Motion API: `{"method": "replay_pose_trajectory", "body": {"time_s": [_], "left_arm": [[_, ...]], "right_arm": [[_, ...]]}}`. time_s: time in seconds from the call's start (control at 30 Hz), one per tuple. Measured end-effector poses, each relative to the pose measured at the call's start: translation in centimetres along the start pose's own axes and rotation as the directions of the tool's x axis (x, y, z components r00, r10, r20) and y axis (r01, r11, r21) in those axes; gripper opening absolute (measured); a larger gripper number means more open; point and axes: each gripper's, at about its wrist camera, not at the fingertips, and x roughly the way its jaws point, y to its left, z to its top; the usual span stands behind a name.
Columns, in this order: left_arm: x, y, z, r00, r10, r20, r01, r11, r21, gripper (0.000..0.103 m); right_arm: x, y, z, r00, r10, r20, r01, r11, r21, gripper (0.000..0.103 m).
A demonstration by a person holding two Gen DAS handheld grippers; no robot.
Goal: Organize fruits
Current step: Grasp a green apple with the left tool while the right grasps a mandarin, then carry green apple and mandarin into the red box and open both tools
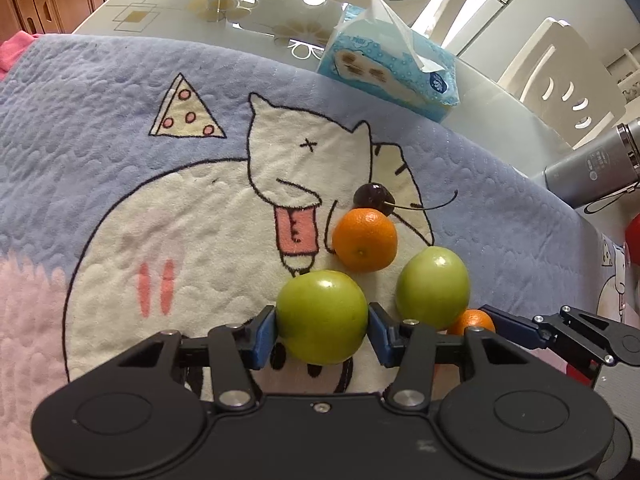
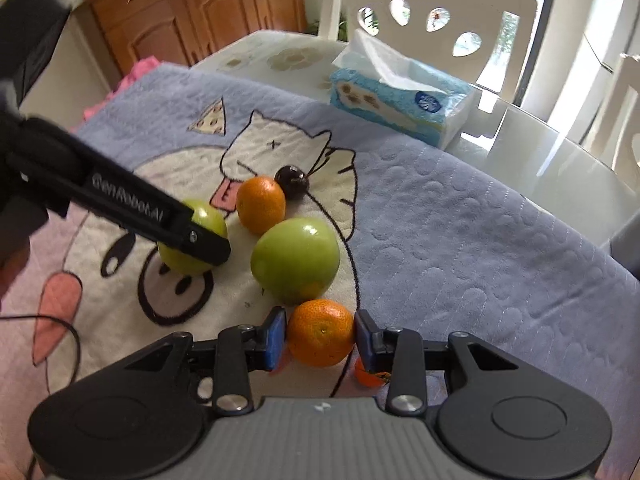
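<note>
Low in the middle of the left wrist view, the left gripper has its blue pads pressed against both sides of a green apple that sits on the cartoon-cat blanket. To the right of it lies a second green apple, and between and above the two rests an orange with a dark cherry touching its upper edge, stem pointing right. At the lower right edge of that view the right gripper reaches in beside a small tangerine.

Bottom centre of the right wrist view, the right gripper is clamped on that tangerine. A small reddish-orange fruit, perhaps a tomato, peeks out under its right finger, mostly hidden. Upper right in both views, a blue tissue box stands on the glass table just past the blanket's edge. A grey flask lies at the right edge of the left view.
</note>
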Motion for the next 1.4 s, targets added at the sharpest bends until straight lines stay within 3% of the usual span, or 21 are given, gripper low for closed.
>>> {"method": "replay_pose_trajectory", "body": {"time_s": [0.4, 0.7, 1.1, 1.2, 1.4], "left_arm": [[-3.0, 0.2, -1.1, 0.999, 0.006, 0.045, -0.006, 1.000, -0.009, 0.056], [-5.4, -1.0, -2.3, 0.997, -0.006, 0.072, 0.006, 1.000, 0.002, 0.056], [-7.7, -7.5, -3.2, 0.994, -0.036, 0.106, 0.022, 0.991, 0.131, 0.056], [-7.6, -9.6, -3.7, 0.994, -0.047, 0.102, 0.029, 0.985, 0.171, 0.056], [-6.6, -13.8, -4.5, 0.995, -0.066, 0.077, 0.046, 0.969, 0.244, 0.056]], "right_arm": [[-2.7, -0.8, -0.6, 0.996, 0.057, 0.067, -0.067, 0.985, 0.160, 0.039], [-6.6, -1.3, -1.8, 0.989, 0.039, 0.143, -0.069, 0.974, 0.215, 0.039], [-12.7, -5.0, -6.5, 0.972, -0.060, 0.225, -0.027, 0.930, 0.366, 0.039], [-13.9, -6.1, -8.2, 0.969, -0.116, 0.221, 0.018, 0.916, 0.400, 0.039], [-16.2, -9.4, -12.3, 0.959, -0.189, 0.210, 0.060, 0.862, 0.503, 0.039]]}}
